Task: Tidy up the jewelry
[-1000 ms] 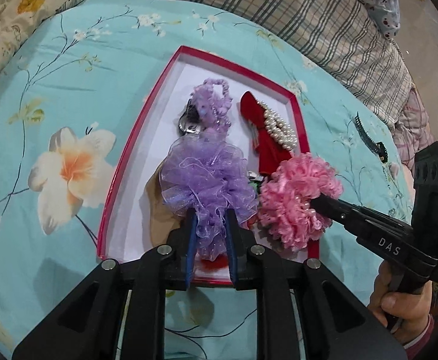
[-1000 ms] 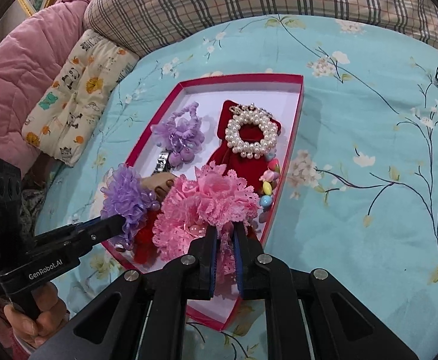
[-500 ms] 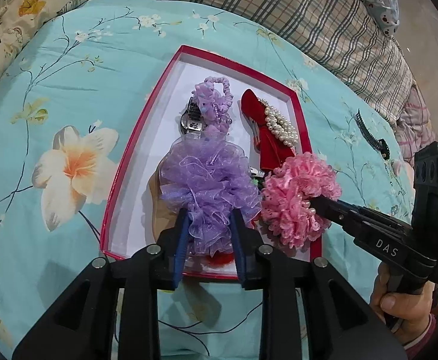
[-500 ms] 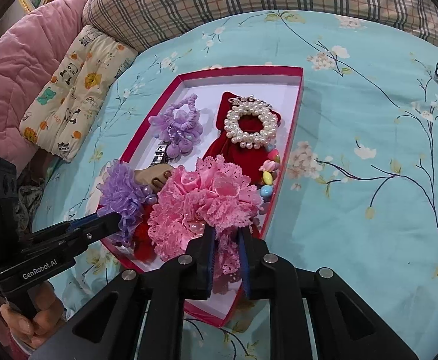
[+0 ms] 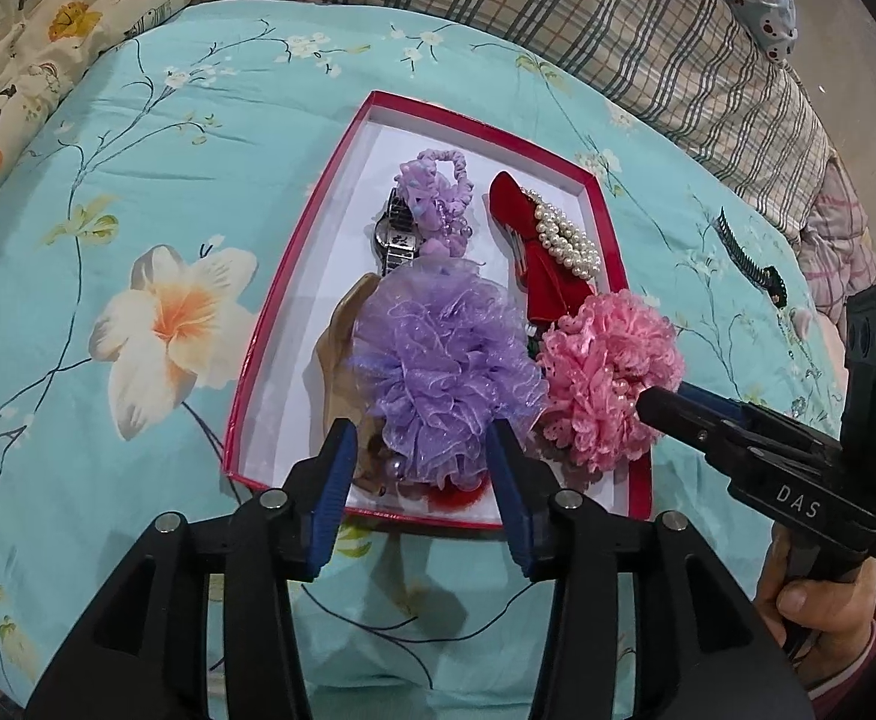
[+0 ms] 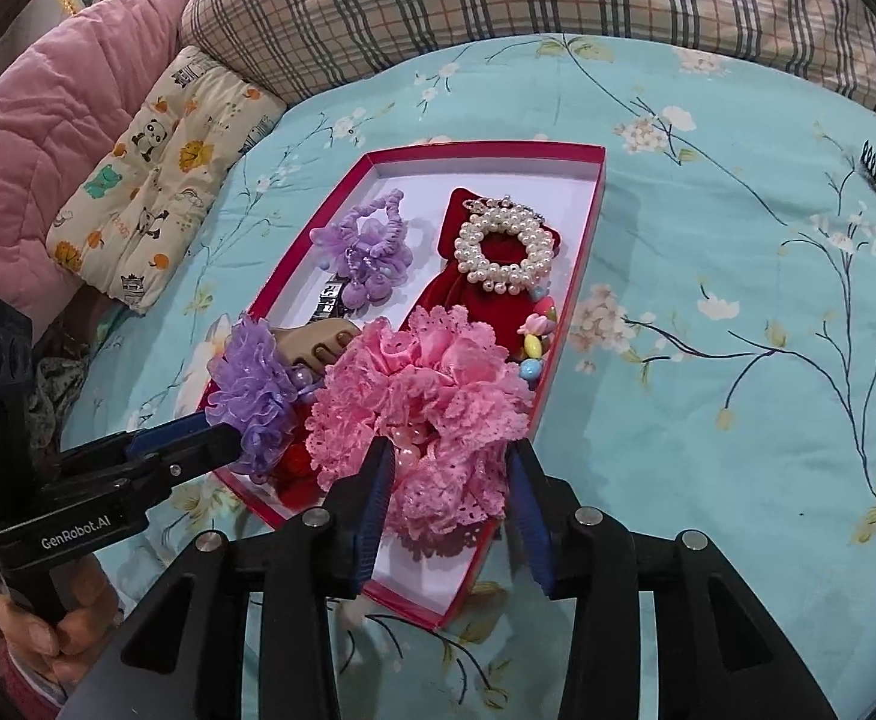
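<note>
box (image 5: 294, 276) near end crowded (2 scrunchies), far left floor bare

We have two fisheye views, each riding on a hand-held gripper and looking forward and steeply down along its fingers at the bed. From the left wrist we face the red tray (image 5: 303, 276) from its near short end, close in, with the plaid pillow (image 5: 618, 18) beyond and the right gripper (image 5: 648, 402) entering from the right edge. From the right wrist we see the same tray (image 6: 582, 276) slightly from its right, equally near, with the left gripper (image 6: 228, 444) entering from the left. Both views share the tray and the floral bedspread (image 6: 738, 360).
</note>
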Demonstrator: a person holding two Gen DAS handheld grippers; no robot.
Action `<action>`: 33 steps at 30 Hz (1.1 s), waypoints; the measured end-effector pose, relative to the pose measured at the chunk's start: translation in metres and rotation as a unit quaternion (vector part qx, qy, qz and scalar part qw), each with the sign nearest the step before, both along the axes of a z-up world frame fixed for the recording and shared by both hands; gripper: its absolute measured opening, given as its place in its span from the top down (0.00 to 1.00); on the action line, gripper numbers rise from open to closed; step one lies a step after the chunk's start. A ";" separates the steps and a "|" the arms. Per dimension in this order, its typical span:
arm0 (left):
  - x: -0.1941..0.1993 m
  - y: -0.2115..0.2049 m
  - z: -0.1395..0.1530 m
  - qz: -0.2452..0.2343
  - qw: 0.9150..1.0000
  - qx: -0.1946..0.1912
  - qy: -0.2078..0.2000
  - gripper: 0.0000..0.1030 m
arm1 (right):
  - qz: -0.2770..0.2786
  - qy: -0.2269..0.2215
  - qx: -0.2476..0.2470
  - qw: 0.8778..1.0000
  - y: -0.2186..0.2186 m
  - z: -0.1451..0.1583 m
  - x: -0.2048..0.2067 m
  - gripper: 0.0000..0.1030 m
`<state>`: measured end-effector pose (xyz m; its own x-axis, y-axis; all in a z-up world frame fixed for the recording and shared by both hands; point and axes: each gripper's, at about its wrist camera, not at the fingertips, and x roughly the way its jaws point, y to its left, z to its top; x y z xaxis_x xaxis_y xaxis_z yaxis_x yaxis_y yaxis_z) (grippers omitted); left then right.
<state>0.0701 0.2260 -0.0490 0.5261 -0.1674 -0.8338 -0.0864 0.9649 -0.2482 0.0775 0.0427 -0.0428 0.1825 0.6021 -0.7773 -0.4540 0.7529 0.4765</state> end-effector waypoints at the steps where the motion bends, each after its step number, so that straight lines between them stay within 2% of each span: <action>1: -0.001 0.000 -0.001 0.000 1.000 0.003 0.000 0.55 | 0.000 0.001 -0.001 1.000 -0.001 -0.001 -0.001 0.60; 11: -0.015 0.005 0.006 0.012 1.000 0.005 -0.008 0.44 | -0.001 -0.005 0.004 1.000 -0.009 0.004 -0.007 0.60; 13: -0.020 0.005 0.008 0.019 1.000 0.013 -0.009 0.35 | -0.002 -0.010 0.007 1.000 -0.012 0.006 -0.010 0.58; 15: -0.026 0.006 0.010 0.026 0.999 0.023 -0.012 0.30 | -0.004 -0.021 0.006 1.000 -0.015 0.009 -0.016 0.49; 17: -0.033 0.006 0.010 0.034 0.999 0.032 -0.009 0.22 | -0.003 -0.032 0.003 0.999 -0.018 0.011 -0.023 0.46; 22: -0.050 0.008 0.011 0.057 0.997 0.053 -0.001 0.19 | 0.004 -0.045 -0.004 0.999 -0.025 0.014 -0.037 0.42; 24: -0.056 0.007 0.011 0.066 0.996 0.062 0.002 0.19 | 0.007 -0.057 -0.005 0.998 -0.028 0.018 -0.045 0.30; 27: -0.063 0.004 0.013 0.075 0.993 0.086 0.002 0.18 | 0.012 -0.084 -0.004 0.996 -0.030 0.025 -0.057 0.23; 33: -0.071 -0.003 0.019 0.084 0.988 0.128 -0.002 0.17 | 0.022 -0.117 -0.011 0.993 -0.029 0.031 -0.075 0.17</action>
<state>-0.0006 0.2230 -0.0301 0.5318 0.1391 -0.8354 -0.2511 0.9680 0.0014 0.0030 0.0135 -0.0119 0.3340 0.5965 -0.7298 -0.5832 0.7390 0.3371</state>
